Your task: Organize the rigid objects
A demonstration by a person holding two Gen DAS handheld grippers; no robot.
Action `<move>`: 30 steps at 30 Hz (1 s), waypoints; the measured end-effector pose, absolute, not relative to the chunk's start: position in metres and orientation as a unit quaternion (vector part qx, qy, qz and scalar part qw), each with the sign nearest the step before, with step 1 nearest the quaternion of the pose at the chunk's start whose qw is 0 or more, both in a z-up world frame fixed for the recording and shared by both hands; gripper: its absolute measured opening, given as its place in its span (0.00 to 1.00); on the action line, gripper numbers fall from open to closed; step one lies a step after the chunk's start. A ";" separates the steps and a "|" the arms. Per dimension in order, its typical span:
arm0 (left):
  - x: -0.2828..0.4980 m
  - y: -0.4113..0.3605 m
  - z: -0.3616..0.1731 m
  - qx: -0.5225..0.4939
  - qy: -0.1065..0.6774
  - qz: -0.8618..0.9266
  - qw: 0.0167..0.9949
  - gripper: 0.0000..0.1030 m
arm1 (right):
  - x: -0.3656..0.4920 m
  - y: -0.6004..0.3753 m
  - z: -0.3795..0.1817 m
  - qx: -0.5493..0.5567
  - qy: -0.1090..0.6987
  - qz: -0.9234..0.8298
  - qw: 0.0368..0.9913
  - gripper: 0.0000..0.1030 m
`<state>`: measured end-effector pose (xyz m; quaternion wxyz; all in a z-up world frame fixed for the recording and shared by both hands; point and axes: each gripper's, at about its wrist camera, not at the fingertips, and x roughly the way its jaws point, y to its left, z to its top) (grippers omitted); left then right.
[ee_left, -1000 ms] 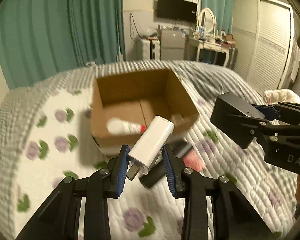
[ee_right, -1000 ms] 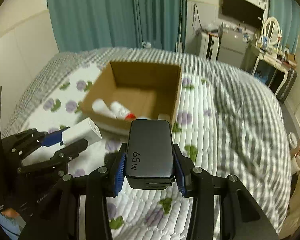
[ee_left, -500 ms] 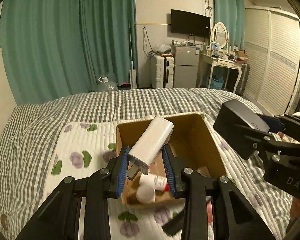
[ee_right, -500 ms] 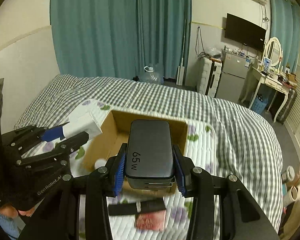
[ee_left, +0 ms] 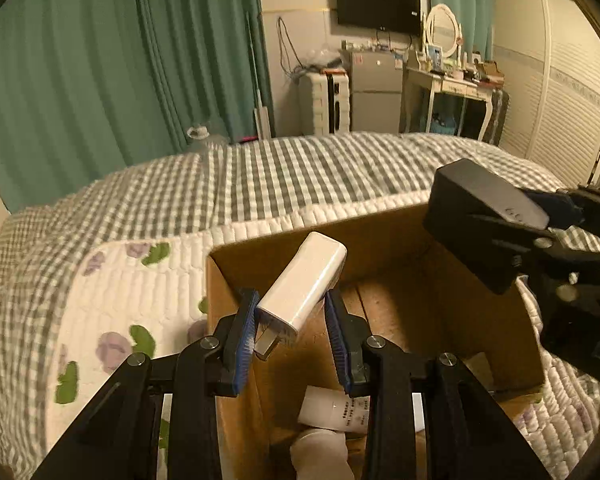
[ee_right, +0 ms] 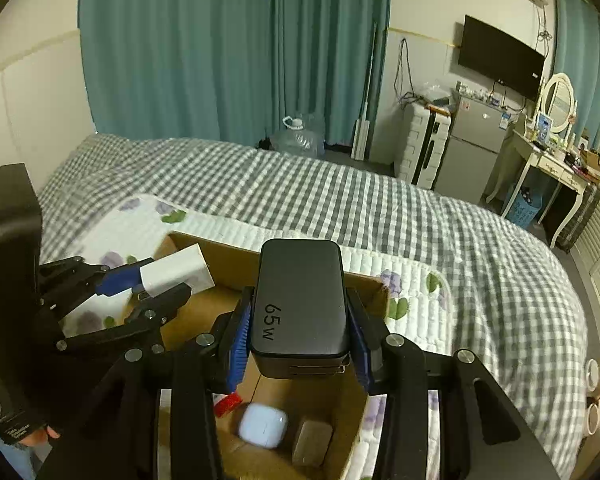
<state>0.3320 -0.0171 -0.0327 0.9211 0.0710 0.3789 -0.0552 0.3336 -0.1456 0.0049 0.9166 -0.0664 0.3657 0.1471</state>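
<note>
My left gripper [ee_left: 291,324] is shut on a white plug charger [ee_left: 303,285], held tilted above the left part of an open cardboard box [ee_left: 380,236] on the bed. My right gripper [ee_right: 298,340] is shut on a black 65W charger [ee_right: 300,298], held above the same box [ee_right: 236,256]. In the left wrist view the black charger [ee_left: 480,216] hangs over the box's right side. In the right wrist view the white charger [ee_right: 176,272] sits at the left. Inside the box lie white bottles [ee_left: 334,408], a white earbud case [ee_right: 263,426] and a small tan block [ee_right: 312,446].
The box sits on a white floral quilt [ee_left: 120,300] over a grey checked bedspread [ee_right: 420,216]. Teal curtains, a wall TV, a small fridge [ee_right: 474,148] and a dressing table [ee_left: 456,84] stand beyond the bed. A wardrobe [ee_left: 560,92] is at the right.
Both grippers have moved forward and down over the box, still holding their chargers. The box now fills the lower part of both views.
</note>
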 end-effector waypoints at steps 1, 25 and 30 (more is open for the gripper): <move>0.334 -0.016 -0.036 0.070 0.382 -0.054 0.920 0.33 | 0.338 -0.145 -0.003 -0.065 0.371 0.147 0.915 0.41; 0.250 -0.021 0.031 0.097 0.323 -0.033 0.941 0.77 | 0.260 -0.174 0.069 -0.068 0.340 0.103 0.932 0.77; 0.205 -0.013 0.053 0.086 0.306 -0.025 0.948 0.80 | 0.209 -0.183 0.092 -0.079 0.328 0.098 0.936 0.81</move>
